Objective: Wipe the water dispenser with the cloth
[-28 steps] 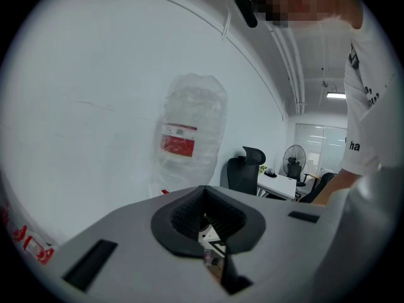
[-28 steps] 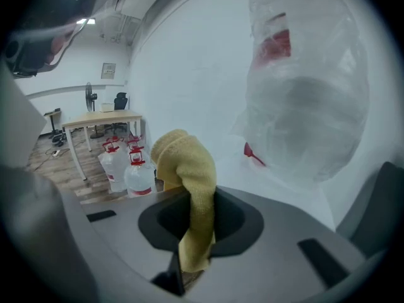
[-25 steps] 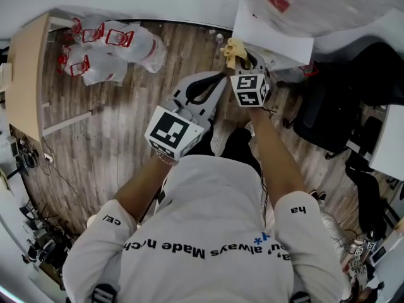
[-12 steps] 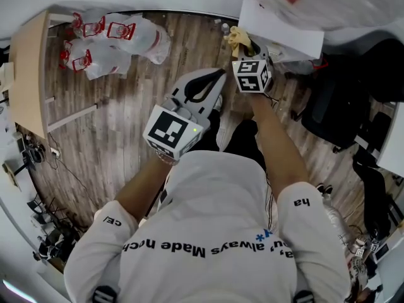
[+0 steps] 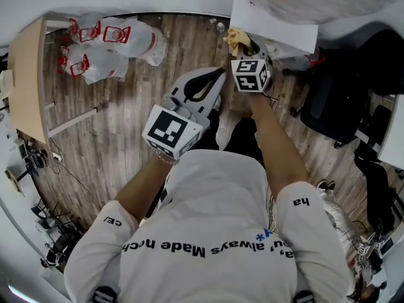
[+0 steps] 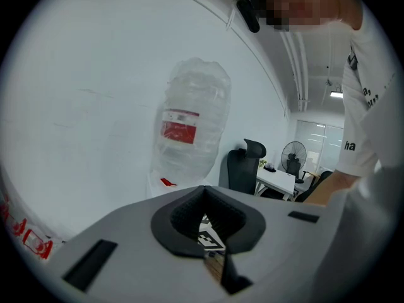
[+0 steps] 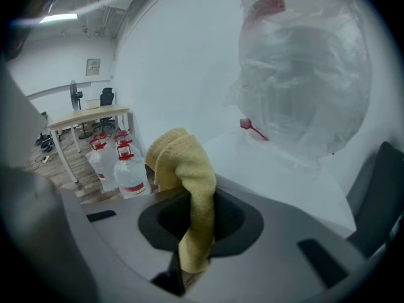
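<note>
Right gripper [image 5: 251, 54] has edged up toward the water dispenser [image 5: 273, 23] since a second ago, and the yellow cloth [image 5: 237, 40] goes with it. Left gripper [image 5: 213, 81] has barely shifted. Right jaws are clamped on the cloth, which bunches above them and hangs down through the gap. The cloth sits at the near corner of the dispenser's white top; cannot tell if it touches. Left jaws are pressed together with nothing between them, held lower, beside the right arm and well apart from the dispenser.

A big clear bottle [image 7: 303, 87] stands upside down on the dispenser; its red label is too blurred to read. Black office chair [image 5: 334, 106] stands just right of the dispenser. Spare water jugs [image 5: 107, 43] with red handles and red labels lie on the wood floor [image 5: 120, 125] near a wooden table [image 5: 25, 74]. Cables [image 5: 38, 163] trail along the wall. A fan [image 6: 293, 156] stands far back by a white desk [image 6: 276, 180]. The person's white shirt [image 5: 208, 232] reads "always Made", upside down from the head view; one sleeve reads "ha".
</note>
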The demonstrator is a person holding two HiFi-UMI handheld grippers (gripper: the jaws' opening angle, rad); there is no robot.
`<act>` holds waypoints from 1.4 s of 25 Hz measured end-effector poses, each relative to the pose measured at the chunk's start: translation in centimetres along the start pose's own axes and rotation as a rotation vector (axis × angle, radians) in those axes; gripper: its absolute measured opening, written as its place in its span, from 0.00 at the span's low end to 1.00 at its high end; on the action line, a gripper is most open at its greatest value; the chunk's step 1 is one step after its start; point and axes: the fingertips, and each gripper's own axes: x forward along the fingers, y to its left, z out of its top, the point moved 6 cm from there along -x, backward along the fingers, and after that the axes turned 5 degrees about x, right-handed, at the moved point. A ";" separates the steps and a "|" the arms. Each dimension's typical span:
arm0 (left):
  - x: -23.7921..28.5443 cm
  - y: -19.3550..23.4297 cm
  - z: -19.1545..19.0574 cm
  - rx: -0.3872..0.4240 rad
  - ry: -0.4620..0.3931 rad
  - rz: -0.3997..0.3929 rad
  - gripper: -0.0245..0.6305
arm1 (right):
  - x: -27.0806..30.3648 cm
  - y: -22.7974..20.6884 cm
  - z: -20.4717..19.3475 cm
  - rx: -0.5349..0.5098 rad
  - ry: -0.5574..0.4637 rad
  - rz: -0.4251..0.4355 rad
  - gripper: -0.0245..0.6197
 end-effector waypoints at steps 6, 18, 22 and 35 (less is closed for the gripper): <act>0.7 -1.0 0.0 0.004 0.005 -0.015 0.06 | -0.8 -1.5 -0.6 0.010 -0.001 -0.022 0.13; 2.1 -2.9 0.5 0.012 0.002 -0.045 0.06 | -2.0 -4.3 -1.7 0.030 0.007 -0.061 0.13; 2.6 -3.4 0.5 0.016 0.002 -0.054 0.06 | -2.4 -5.2 -2.0 0.040 0.010 -0.074 0.13; 3.9 -5.7 1.2 0.030 -0.006 -0.089 0.06 | -4.0 -8.8 -3.6 0.067 0.021 -0.124 0.13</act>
